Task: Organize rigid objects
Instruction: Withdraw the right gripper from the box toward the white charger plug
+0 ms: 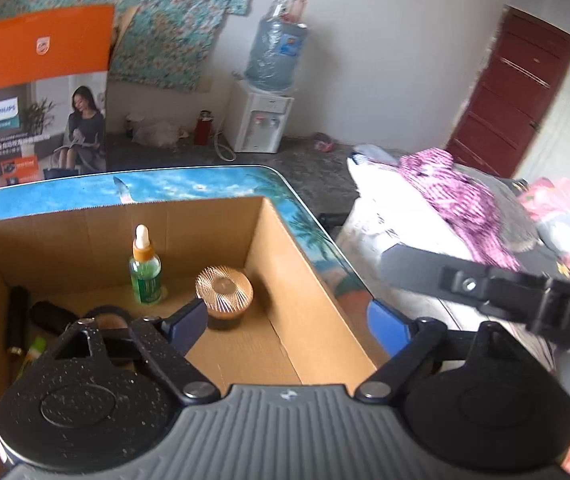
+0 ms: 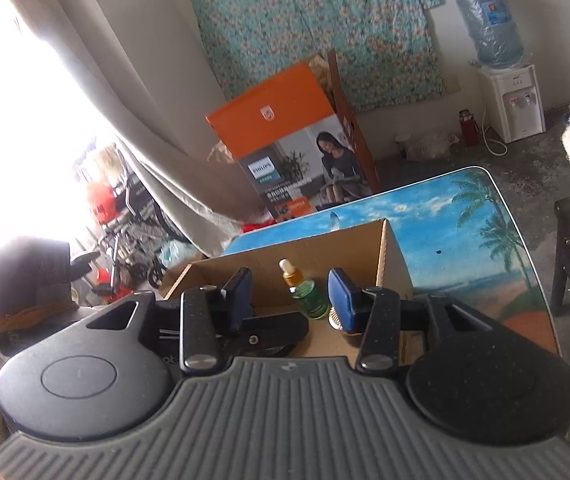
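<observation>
orange carton (image 1: 45,92) behind cardboard box (image 1: 65,220) — water dispenser (image 1: 261,122) beyond

Desk (image 1: 221,184) with a printed beach-and-palm top is carrying one open cardboard box (image 1: 285,240), sitting directly on it toward the near left. Far edge and right strip of the top are showing bare around the box.
</observation>
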Available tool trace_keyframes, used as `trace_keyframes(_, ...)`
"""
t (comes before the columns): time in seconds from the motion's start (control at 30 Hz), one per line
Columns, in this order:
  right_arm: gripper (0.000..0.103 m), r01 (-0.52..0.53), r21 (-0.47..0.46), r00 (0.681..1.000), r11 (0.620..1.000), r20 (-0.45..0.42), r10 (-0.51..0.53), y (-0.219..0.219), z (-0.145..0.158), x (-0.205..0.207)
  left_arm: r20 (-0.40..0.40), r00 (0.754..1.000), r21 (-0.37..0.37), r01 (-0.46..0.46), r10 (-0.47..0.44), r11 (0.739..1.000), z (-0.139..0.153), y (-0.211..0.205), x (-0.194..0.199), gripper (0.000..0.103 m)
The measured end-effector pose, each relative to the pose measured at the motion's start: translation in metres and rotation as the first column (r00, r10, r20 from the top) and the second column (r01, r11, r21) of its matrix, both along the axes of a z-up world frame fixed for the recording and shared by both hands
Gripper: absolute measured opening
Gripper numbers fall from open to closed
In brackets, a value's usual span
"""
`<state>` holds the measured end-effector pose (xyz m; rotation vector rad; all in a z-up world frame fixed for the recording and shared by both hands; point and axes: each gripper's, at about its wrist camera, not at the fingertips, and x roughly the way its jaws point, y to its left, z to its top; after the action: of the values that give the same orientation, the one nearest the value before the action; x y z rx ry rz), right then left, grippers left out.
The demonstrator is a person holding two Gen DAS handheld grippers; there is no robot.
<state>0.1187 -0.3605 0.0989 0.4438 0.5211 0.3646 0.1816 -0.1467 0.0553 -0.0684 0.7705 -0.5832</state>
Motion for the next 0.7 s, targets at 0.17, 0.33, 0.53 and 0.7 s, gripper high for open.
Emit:
trace_keyframes(0.17, 0.052, 0.027, 0.064, 0.999, 0.998, 0.034, -0.030, 0.001, -0.006, -0.058, 0.037, 0.998, 0.018, 0.040, -0.041, 0.999, 0.001, 0.014, -0.052, 0.093)
trace_keyframes(0.33, 0.056, 0.023, 0.091, 1.000, 0.996, -0.008, -0.022, 0.010, -0.023, -0.090, 0.020, 0.999, 0.030, 0.044, -0.045, 0.999, -0.017, 0.044, -0.091, 0.094)
trace_keyframes(0.53, 0.056, -0.006, 0.099, 0.996, 0.995, -0.087, 0.014, 0.026, -0.046, -0.101, 0.003, 1.000, 0.071, -0.013, 0.013, 0.997, -0.049, 0.081, -0.123, 0.094)
trace_keyframes(0.7, 0.056, -0.070, 0.097, 0.987, 0.993, -0.139, 0.084, 0.049, -0.060, -0.091, -0.017, 0.996, 0.082, -0.087, 0.088, 0.993, -0.076, 0.104, -0.139, 0.094)
